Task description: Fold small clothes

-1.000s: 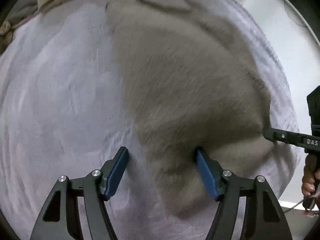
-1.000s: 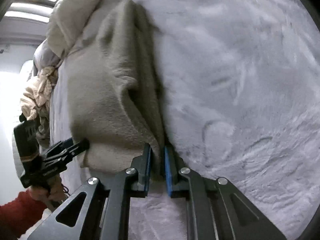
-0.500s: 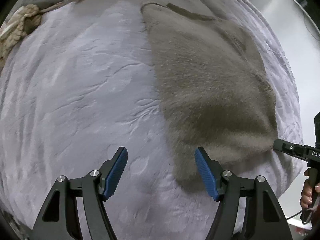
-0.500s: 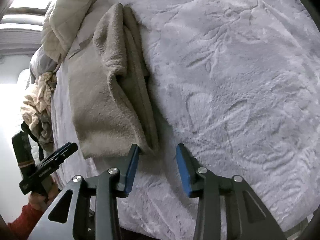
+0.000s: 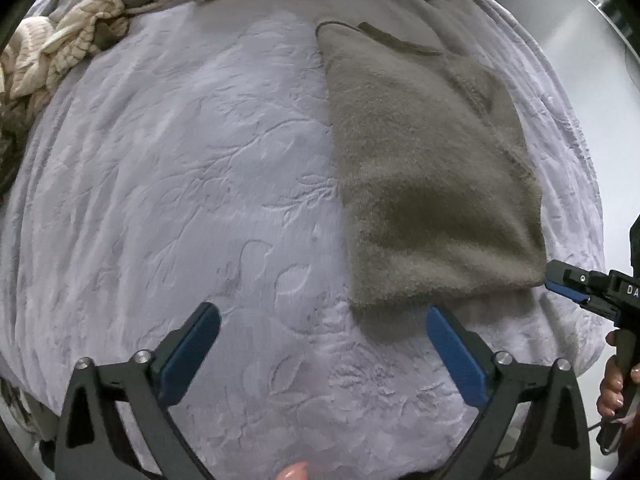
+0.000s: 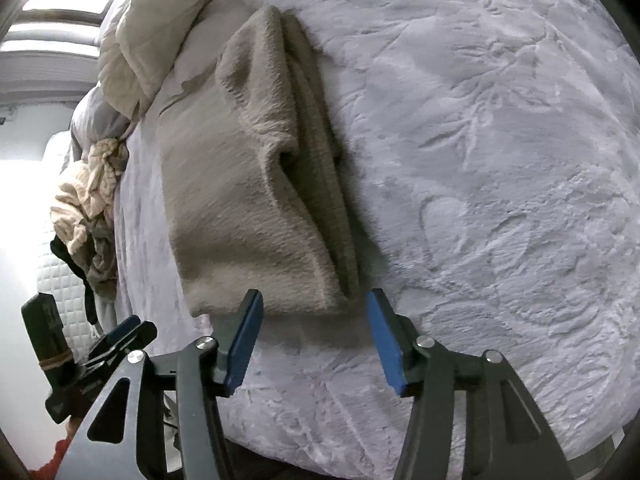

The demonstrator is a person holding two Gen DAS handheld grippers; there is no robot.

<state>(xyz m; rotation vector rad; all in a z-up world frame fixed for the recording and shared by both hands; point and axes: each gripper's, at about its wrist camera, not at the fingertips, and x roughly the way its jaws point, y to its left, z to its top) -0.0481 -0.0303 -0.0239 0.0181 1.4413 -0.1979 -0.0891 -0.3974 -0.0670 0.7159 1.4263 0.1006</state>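
Both tools are being held clear of the cloth. Left gripper [image 5: 322,344] is being kept wide open, nothing held; the folded taupe fleece garment [image 5: 432,184] is lying ahead and to the right of it, near hem just past its right fingertip. Right gripper [image 6: 314,330] is being kept open about halfway, also empty; the garment [image 6: 248,184] is sitting directly ahead, hem just beyond the tips, apparently not touching. The garment is resting flat on the embossed lavender bedspread [image 5: 180,184], layered edges stacked on 1 side. Judged: 1 fold is done and released; a cross fold is pending. Next move is calling for both near corners to be pinched and carried away from the tools, toward the far end. A pile of unfolded clothes [image 5: 52,52] is waiting ahead-left.
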